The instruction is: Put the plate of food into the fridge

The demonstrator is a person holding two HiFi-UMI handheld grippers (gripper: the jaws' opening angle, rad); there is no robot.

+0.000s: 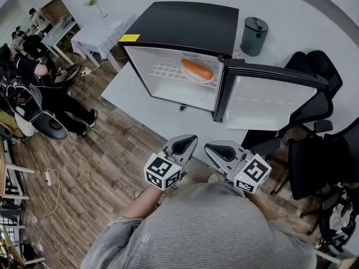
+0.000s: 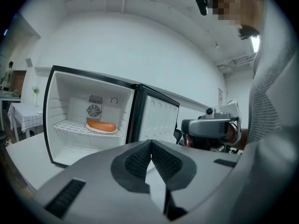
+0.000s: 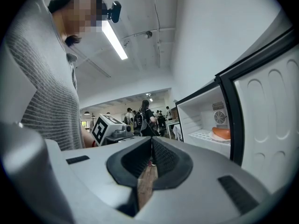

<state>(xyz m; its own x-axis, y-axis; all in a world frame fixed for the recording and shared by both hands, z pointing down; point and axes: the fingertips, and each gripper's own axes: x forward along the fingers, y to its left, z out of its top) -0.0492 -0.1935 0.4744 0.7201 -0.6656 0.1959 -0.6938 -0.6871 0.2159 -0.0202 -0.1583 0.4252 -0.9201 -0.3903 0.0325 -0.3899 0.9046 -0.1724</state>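
Note:
A black mini fridge [image 1: 185,24] stands on a white table [image 1: 126,88] with its door [image 1: 269,101] swung open to the right. On the wire shelf inside lies a white plate with an orange sausage [image 1: 197,70], also seen in the left gripper view [image 2: 101,126] and the right gripper view [image 3: 221,134]. My left gripper [image 1: 188,142] and right gripper [image 1: 216,148] hang side by side close to my chest, well short of the fridge. Both are shut with nothing between the fingers [image 2: 139,161] [image 3: 163,158].
A grey-green bin [image 1: 253,36] stands behind the fridge on the right. Black office chairs [image 1: 314,150] crowd the right side. People sit at desks on the far left [image 1: 33,88]. A cloth-covered table [image 1: 101,35] stands behind the fridge on the left.

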